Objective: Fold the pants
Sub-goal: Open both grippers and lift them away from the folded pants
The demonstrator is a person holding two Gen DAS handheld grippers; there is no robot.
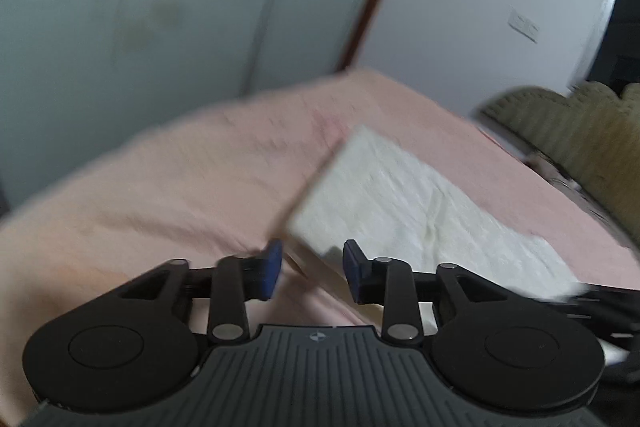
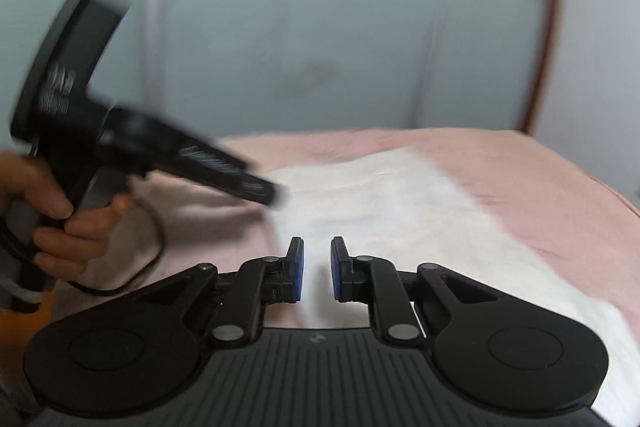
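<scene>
Across the left wrist view, the pants (image 1: 404, 195), pale and creased, are lying as a flat, already doubled-over rectangle on the pink bed (image 1: 160, 195). The left tongs (image 1: 310, 273) are hanging just over the near corner of the cloth with a moderate gap between the blue pads; fabric is showing in that gap, but the pads are not pressing on it, so nothing is being gripped. A greenish sofa (image 1: 568, 131) is standing beyond the bed.

Over in the right wrist view, the right tongs (image 2: 317, 269) are standing narrowly parted above the near edge of the pants (image 2: 384, 203), holding nothing. The left tongs (image 2: 276, 195) are reaching in from the side, carried by a hand (image 2: 60, 211), their tip blurred over the cloth's edge.

Judging from the tidy rectangle, at least one fold is looking done; a further fold or smoothing is probably remaining. No containers are showing in either view.
</scene>
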